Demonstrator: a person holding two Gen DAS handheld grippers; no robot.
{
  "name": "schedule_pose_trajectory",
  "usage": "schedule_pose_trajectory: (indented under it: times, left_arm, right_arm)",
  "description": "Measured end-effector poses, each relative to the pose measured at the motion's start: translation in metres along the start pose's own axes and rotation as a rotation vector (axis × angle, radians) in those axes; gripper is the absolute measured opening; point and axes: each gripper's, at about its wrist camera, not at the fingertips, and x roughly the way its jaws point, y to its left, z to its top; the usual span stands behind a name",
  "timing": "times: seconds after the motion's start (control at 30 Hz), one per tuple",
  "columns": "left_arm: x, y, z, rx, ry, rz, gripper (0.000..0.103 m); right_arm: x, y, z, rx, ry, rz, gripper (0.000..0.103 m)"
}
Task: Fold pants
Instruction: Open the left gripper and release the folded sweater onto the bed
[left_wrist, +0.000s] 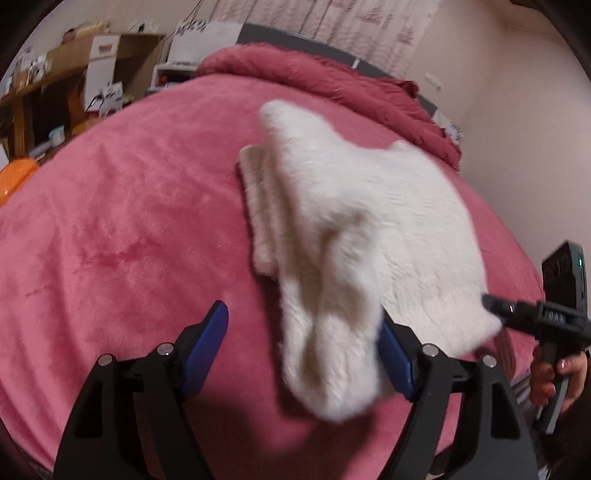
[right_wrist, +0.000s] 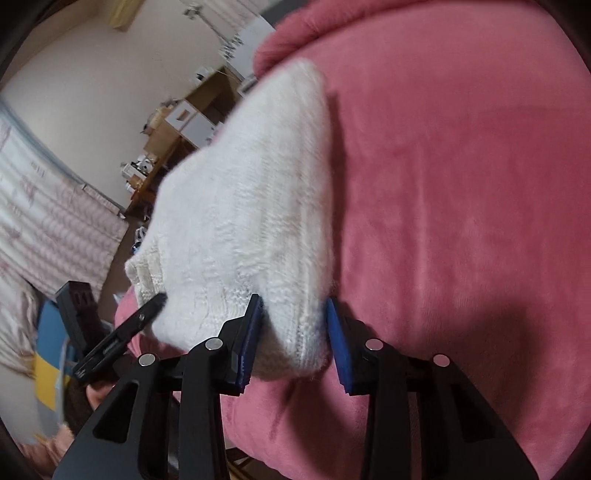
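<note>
The white fluffy knit pants (left_wrist: 369, 221) lie partly folded on the pink bed cover (left_wrist: 129, 221). In the left wrist view my left gripper (left_wrist: 301, 332) is open with wide jaws; a lifted, blurred corner of the pants hangs between them against the right blue pad (left_wrist: 395, 362). My right gripper (left_wrist: 493, 304) shows at the right edge, its tip at the pants' near right corner. In the right wrist view my right gripper (right_wrist: 293, 325) has jaws open with the pants' edge (right_wrist: 258, 221) between the blue pads. The left gripper (right_wrist: 155, 308) touches the ribbed waistband there.
A rolled pink duvet (left_wrist: 332, 81) lies at the far end of the bed. Wooden shelves with boxes (left_wrist: 74, 74) stand to the left. A curtain (right_wrist: 44, 214) and wall are beyond the bed. The bed's near edge is just below both grippers.
</note>
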Motion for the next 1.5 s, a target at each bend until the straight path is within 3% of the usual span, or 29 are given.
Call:
schedule_pose_trajectory:
  times: [0.17, 0.27, 0.3, 0.33, 0.4, 0.53, 0.63, 0.7, 0.87, 0.97, 1.0, 1.03, 1.07, 1.1, 1.13, 1.2, 1.27, 1.33, 1.43, 1.5]
  left_arm:
    - [-0.039, -0.010, 0.017, 0.000, -0.158, -0.028, 0.080]
    - [-0.049, -0.025, 0.037, 0.067, -0.211, -0.003, 0.079]
    - [-0.047, -0.030, 0.045, 0.096, -0.213, 0.010, 0.070]
    - [-0.041, -0.036, 0.055, 0.141, -0.199, 0.030, 0.045]
    - [-0.026, -0.045, 0.069, 0.197, -0.144, 0.064, 0.024]
    - [0.014, -0.047, 0.092, 0.230, -0.051, 0.059, 0.025]
    - [0.040, -0.036, 0.098, 0.212, 0.005, 0.125, 0.027]
    - [0.058, -0.024, 0.100, 0.170, 0.046, 0.115, 0.027]
    - [0.072, -0.029, 0.098, 0.191, 0.028, 0.139, 0.027]
    - [0.064, -0.035, 0.094, 0.223, 0.004, 0.148, 0.034]
    - [0.057, -0.039, 0.092, 0.229, -0.003, 0.149, 0.042]
    - [0.052, -0.038, 0.091, 0.226, -0.006, 0.144, 0.058]
    - [0.046, -0.039, 0.089, 0.221, -0.010, 0.145, 0.072]
    - [0.040, -0.040, 0.088, 0.211, -0.014, 0.170, 0.096]
    - [0.032, -0.037, 0.085, 0.193, -0.027, 0.196, 0.097]
    - [0.023, -0.035, 0.079, 0.165, -0.022, 0.174, 0.097]
    - [0.014, -0.031, 0.069, 0.133, -0.005, 0.166, 0.097]
    - [0.007, -0.029, 0.060, 0.122, -0.011, 0.182, 0.100]
    - [-0.008, -0.028, 0.042, 0.128, -0.054, 0.219, 0.101]
    - [-0.019, -0.026, 0.029, 0.128, -0.090, 0.231, 0.101]
  right_arm:
    - [-0.035, 0.018, 0.014, -0.096, -0.230, -0.032, 0.050]
    - [-0.033, 0.027, 0.025, -0.131, -0.260, -0.059, 0.050]
    - [-0.028, 0.034, 0.031, -0.159, -0.253, -0.077, 0.050]
    - [-0.024, 0.045, 0.039, -0.211, -0.253, -0.094, 0.050]
    - [-0.013, 0.069, 0.055, -0.303, -0.247, -0.122, 0.048]
    - [0.025, 0.093, 0.084, -0.414, -0.180, -0.169, 0.046]
    - [0.054, 0.088, 0.098, -0.417, -0.124, -0.242, 0.040]
    - [0.072, 0.075, 0.101, -0.403, -0.074, -0.313, 0.040]
    - [0.078, 0.058, 0.106, -0.320, -0.098, -0.276, 0.041]
    - [0.066, 0.059, 0.095, -0.320, -0.165, -0.245, 0.050]
    - [0.063, 0.058, 0.090, -0.319, -0.187, -0.238, 0.055]
    - [0.058, 0.058, 0.085, -0.313, -0.200, -0.239, 0.063]
    - [0.050, 0.058, 0.079, -0.302, -0.212, -0.237, 0.063]
    - [0.045, 0.059, 0.076, -0.297, -0.224, -0.226, 0.063]
    - [0.039, 0.059, 0.073, -0.290, -0.240, -0.218, 0.063]
    - [0.027, 0.059, 0.066, -0.264, -0.269, -0.209, 0.063]
    - [0.017, 0.059, 0.058, -0.236, -0.291, -0.199, 0.073]
    - [0.009, 0.062, 0.048, -0.228, -0.313, -0.208, 0.076]
    - [0.000, 0.068, 0.033, -0.239, -0.336, -0.222, 0.087]
    - [-0.001, 0.074, 0.021, -0.256, -0.342, -0.236, 0.089]
